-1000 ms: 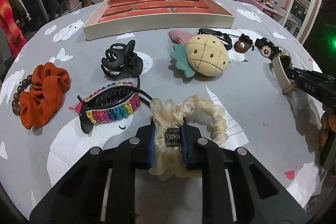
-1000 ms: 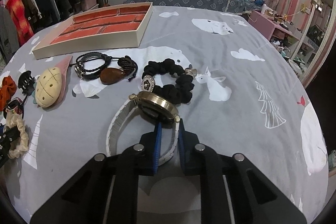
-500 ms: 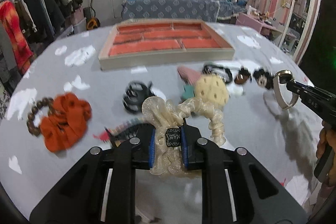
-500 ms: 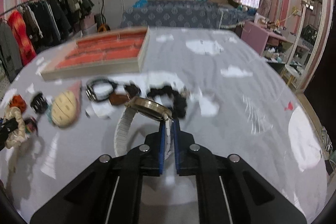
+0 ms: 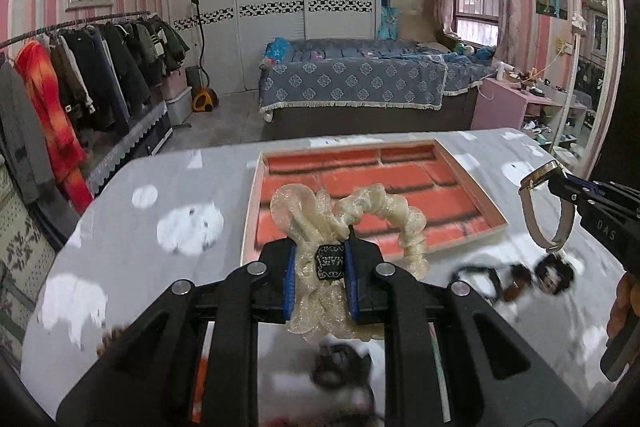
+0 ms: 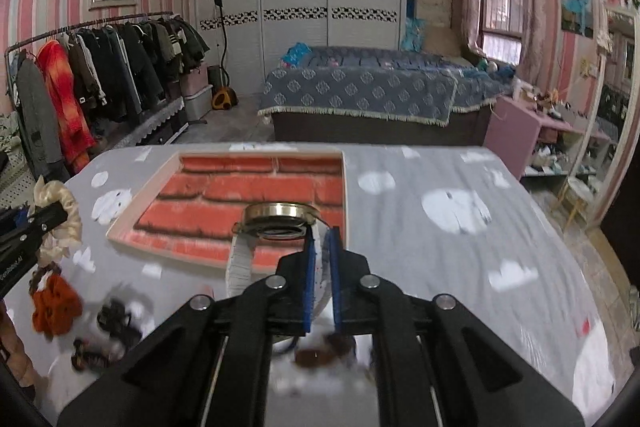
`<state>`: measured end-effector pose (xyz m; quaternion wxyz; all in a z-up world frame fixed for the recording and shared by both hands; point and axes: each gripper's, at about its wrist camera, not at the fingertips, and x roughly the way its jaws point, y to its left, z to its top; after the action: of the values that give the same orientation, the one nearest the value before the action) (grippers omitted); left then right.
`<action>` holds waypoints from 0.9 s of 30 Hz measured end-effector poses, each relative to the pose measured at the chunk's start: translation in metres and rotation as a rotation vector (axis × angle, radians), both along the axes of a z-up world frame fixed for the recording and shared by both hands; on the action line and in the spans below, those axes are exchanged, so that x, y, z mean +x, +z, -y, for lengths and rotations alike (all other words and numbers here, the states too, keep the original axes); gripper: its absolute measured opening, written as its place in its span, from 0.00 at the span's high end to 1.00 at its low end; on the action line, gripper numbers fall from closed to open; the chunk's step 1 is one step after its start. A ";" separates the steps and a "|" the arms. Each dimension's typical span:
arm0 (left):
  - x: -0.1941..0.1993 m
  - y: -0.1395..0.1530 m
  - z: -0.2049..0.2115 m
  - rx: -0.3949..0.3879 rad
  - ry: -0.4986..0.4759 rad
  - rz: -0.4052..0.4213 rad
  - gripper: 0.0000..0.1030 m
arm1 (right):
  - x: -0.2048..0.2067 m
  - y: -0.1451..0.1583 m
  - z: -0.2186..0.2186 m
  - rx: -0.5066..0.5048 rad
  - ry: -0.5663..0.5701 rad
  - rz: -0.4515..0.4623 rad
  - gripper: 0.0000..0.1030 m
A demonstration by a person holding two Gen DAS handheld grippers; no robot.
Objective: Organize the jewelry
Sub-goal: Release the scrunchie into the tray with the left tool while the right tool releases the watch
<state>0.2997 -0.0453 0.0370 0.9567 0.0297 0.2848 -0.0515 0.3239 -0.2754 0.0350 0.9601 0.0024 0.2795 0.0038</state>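
Transport is the step in hand: your left tongs point(image 5: 320, 277) pinch the cream ruffled fabric scrunchie point(image 5: 348, 215) and your right tongs point(image 6: 321, 259) pinch the white strap of the gold-cased wristwatch point(image 6: 276, 223), both carried above the grey patterned bench point(image 6: 440, 227) just short of the shallow cream tray with red compartments point(image 5: 476, 211). Next, I judge, you bring each over its own compartment, lower it past the rim and dividers, then spread the tongs. Blurred black bracelets point(image 5: 516, 277) and an orange scrunchie point(image 6: 54, 303) lie on the bench below, not in your path.
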 end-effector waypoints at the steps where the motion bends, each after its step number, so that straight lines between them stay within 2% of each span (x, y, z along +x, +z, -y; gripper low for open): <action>1: 0.014 0.002 -0.002 0.003 0.003 -0.004 0.83 | 0.011 0.002 -0.003 0.003 0.004 0.004 0.93; 6: 0.068 0.008 -0.002 0.015 -0.008 -0.013 0.83 | 0.060 0.007 -0.017 -0.022 0.014 0.009 0.93; 15: 0.177 -0.007 0.007 0.015 -0.004 -0.089 0.83 | 0.148 -0.004 -0.033 -0.033 0.018 -0.033 0.94; 21: 0.234 -0.031 0.015 -0.006 -0.006 -0.178 0.83 | 0.205 -0.026 -0.032 -0.026 0.013 -0.121 0.94; 27: 0.280 -0.059 0.016 0.034 0.011 -0.261 0.83 | 0.242 -0.043 -0.024 0.005 0.005 -0.214 0.94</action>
<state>0.5801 -0.0614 -0.0215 0.9112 0.0375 0.4077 -0.0449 0.5654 -0.2516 -0.0080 0.9248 0.0046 0.3803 0.0065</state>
